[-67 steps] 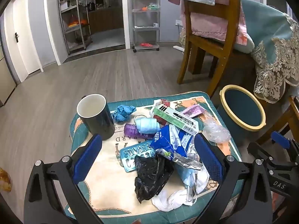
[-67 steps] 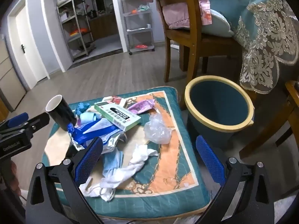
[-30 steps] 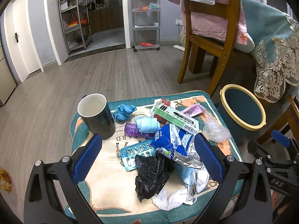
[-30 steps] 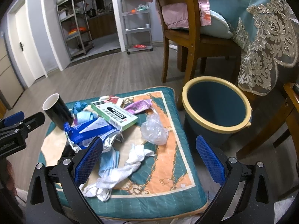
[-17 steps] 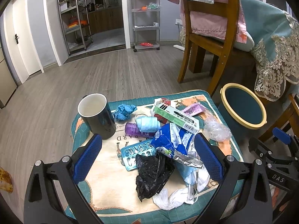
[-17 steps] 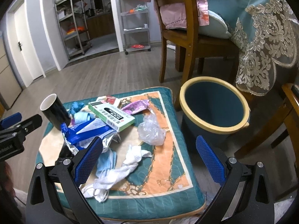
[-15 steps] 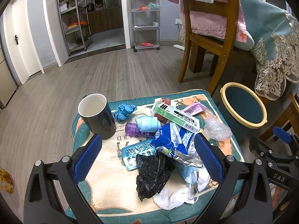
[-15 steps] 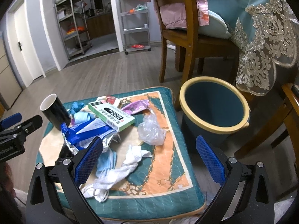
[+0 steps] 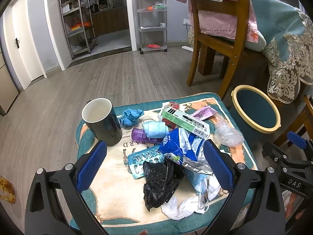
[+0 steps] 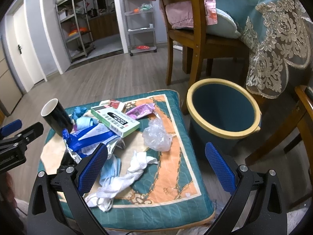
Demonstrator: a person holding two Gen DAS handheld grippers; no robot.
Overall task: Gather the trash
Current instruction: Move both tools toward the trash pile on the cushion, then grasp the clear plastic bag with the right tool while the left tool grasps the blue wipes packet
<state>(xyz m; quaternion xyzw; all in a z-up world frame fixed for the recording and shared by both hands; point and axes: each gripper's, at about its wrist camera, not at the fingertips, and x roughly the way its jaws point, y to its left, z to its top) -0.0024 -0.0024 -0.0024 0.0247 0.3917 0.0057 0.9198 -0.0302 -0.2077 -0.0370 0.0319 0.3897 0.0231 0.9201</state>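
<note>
A pile of trash lies on a teal and orange cushion (image 9: 109,199): a black plastic bag (image 9: 159,180), a blue foil wrapper (image 9: 182,145), a green box (image 9: 185,122), a blister pack (image 9: 143,159), a clear crumpled bag (image 10: 157,135), white tissue (image 10: 137,166), face masks and a purple bottle (image 9: 139,134). A teal bin with a yellow rim (image 10: 223,113) stands right of the cushion. My left gripper (image 9: 154,168) is open above the black bag. My right gripper (image 10: 156,168) is open and empty above the cushion's near right part.
A black mug (image 9: 102,121) stands upright at the cushion's far left. A wooden chair (image 9: 215,45) and a lace-draped table (image 10: 277,39) stand behind the bin. Wood floor and metal shelves (image 9: 78,23) lie beyond. Another chair's frame (image 10: 305,121) is at the right.
Both grippers have drifted slightly; the right wrist view has shifted a little so the bin and cushion sit further left. Nothing was grasped or moved.
</note>
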